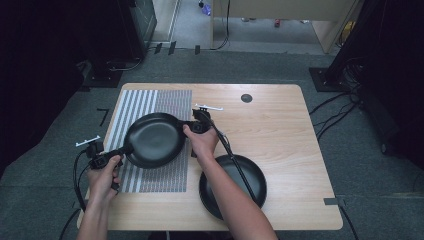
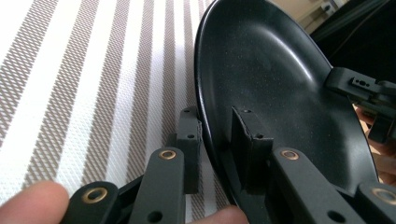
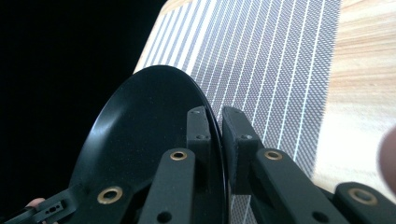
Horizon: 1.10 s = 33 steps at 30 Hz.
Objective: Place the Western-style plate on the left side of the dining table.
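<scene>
Wooden table (image 1: 280, 130) with a striped mat (image 1: 165, 102) and two black plates.
One plate (image 1: 152, 140) is clamped at opposite rims by left gripper (image 1: 107, 159) and right gripper (image 1: 192, 126); the other plate (image 1: 255, 182) lies beside the mat.

I log: table (image 1: 280, 120) bearing striped mat (image 1: 165, 102) on its left half; one pan (image 1: 152, 140) over the mat; second pan (image 1: 250, 175) right of the mat, at the near edge.
</scene>
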Motion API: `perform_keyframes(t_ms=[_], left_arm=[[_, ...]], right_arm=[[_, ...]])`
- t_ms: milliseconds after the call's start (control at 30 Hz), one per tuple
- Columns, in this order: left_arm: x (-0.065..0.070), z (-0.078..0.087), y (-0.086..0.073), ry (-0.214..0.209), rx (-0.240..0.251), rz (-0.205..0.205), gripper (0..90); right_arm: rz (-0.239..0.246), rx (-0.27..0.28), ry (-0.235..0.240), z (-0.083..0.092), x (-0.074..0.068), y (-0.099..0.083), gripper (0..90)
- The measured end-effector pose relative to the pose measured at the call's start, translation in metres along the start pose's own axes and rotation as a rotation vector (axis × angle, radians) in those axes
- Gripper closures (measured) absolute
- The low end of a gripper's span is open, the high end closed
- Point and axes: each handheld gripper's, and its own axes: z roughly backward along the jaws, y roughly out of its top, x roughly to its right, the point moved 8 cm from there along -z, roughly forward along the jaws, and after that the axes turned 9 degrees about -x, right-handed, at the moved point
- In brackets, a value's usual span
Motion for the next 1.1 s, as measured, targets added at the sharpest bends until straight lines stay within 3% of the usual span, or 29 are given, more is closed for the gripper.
perform_keyframes(t_ms=[167,333,567,733,1100], left_arm=[[-0.01,-0.011,0.005,0.008,-0.01,0.011,73.7],[-0.013,-0.019,0.009,0.025,-0.009,0.016,73.6],[-0.022,-0.027,0.014,0.044,-0.001,0.059,73.6],[-0.024,-0.029,0.019,0.061,0.026,0.074,73.9],[-0.029,-0.031,0.025,0.069,0.036,0.095,73.5]], right_arm=[[0.013,-0.014,-0.016,-0.013,0.003,0.008,82.6],[-0.004,-0.035,-0.019,-0.026,0.012,0.015,82.5],[-0.001,-0.061,-0.042,-0.042,0.018,0.021,82.3],[0.019,-0.057,-0.046,-0.051,0.019,0.025,82.5],[0.073,-0.025,-0.046,-0.063,0.018,0.035,81.9]])
